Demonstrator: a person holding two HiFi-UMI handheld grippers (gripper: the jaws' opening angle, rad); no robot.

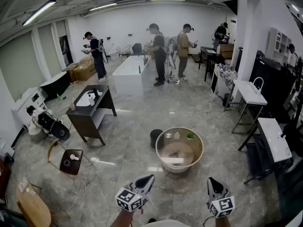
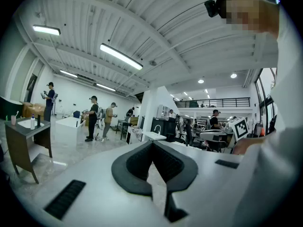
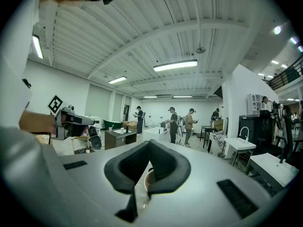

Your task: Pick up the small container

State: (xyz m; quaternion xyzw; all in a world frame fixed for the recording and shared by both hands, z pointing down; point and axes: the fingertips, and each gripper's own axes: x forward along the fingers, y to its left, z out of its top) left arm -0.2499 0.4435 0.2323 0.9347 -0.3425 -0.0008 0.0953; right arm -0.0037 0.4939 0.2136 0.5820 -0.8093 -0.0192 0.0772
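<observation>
A round tub with a pale rim (image 1: 199, 156) stands on the floor ahead of me in the head view. On its far side rest a small clear container (image 1: 167, 135), a pale object (image 1: 176, 135) and a small green thing (image 1: 190, 136). A dark bin (image 1: 155, 138) stands against the tub's left side. My left gripper (image 1: 149, 178) and right gripper (image 1: 209, 180) hover low in the view, short of the tub, both shut and holding nothing. In the left gripper view the left gripper (image 2: 152, 144) points across the room. In the right gripper view the right gripper (image 3: 149, 144) has the tub's rim (image 3: 147, 180) below its jaws.
A dark wooden table (image 1: 83, 118) stands to the left, with a small tray (image 1: 78, 168) on the floor near it. White sink units (image 1: 277, 141) line the right side. A long white tub (image 1: 128, 71) and several people (image 1: 158, 52) are at the far end.
</observation>
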